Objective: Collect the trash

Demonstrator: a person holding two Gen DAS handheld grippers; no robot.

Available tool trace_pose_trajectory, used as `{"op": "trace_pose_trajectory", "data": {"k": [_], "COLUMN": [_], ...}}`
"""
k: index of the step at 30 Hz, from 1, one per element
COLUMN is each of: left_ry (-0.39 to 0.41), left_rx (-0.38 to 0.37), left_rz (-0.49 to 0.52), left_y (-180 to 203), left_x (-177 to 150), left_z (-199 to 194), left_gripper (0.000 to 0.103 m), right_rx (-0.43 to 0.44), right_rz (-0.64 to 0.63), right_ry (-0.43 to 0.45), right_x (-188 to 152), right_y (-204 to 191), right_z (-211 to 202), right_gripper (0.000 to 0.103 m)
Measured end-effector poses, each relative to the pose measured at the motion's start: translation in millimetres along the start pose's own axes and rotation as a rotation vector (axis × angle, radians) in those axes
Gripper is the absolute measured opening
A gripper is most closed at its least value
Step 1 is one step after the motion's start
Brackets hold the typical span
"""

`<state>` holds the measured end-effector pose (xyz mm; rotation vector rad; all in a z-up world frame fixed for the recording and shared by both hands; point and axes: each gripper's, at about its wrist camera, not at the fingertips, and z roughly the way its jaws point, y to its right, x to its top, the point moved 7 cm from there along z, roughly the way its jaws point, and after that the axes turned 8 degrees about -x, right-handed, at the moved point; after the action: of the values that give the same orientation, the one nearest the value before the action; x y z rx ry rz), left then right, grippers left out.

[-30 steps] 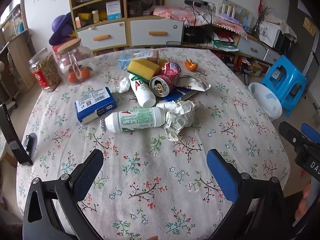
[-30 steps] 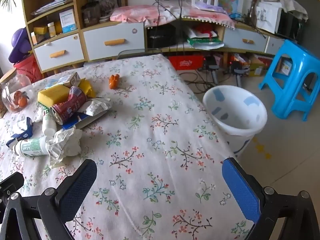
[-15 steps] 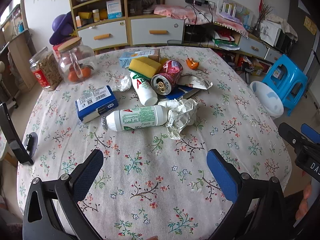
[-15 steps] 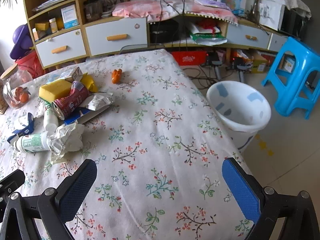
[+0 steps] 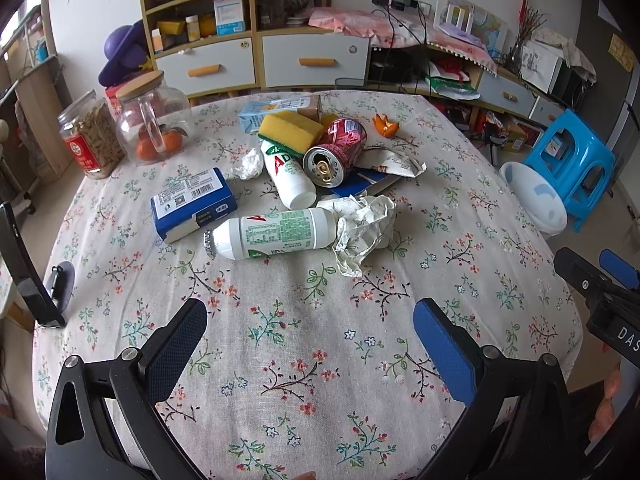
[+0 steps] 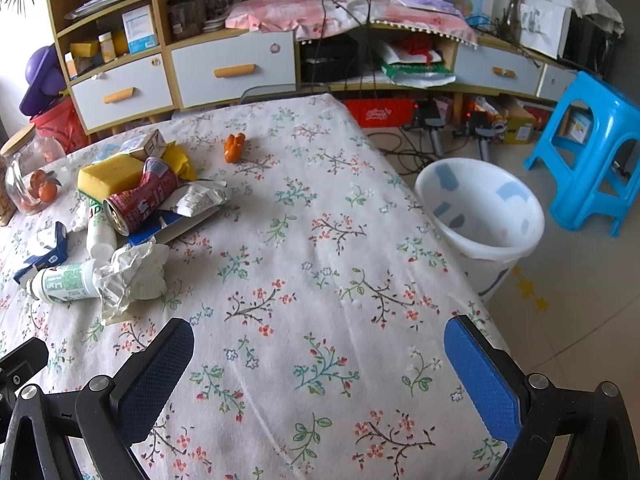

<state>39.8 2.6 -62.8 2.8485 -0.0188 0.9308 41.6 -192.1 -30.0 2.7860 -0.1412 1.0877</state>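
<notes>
We are at the start: both the left claw (image 5: pixel 310 344) and the right claw (image 6: pixel 320 372) are wide apart and hold nothing. The crumpled paper (image 5: pixel 366 226) lies mid-frame on the table (image 5: pixel 304 360); the white bin (image 6: pixel 480 208) waits at right. Next, we judge, one claw must reach forward and close on it.

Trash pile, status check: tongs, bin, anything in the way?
Both tongs open, empty: left, right. Trash pile untouched mid-table; bin on floor beside table, looks empty. Nothing between tongs and crumpled paper.
</notes>
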Motion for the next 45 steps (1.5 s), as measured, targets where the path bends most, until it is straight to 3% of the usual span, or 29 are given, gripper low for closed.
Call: {"op": "trace_pose_trajectory", "data": {"k": [45], "left_ry": [0.025], "left_rx": [0.021], "left_rz": [-0.017], "left_y": [-12.9], "left_x": [6.2], "left_z": [-0.4], "left_gripper": [0.103], "right_rx": [0.001], "right_rz": [0.018], "right_ry": [-0.045], "right_x": [-1.9], "right_y": [1.2], "right_z": [6.8], "right_gripper": [0.103]}}
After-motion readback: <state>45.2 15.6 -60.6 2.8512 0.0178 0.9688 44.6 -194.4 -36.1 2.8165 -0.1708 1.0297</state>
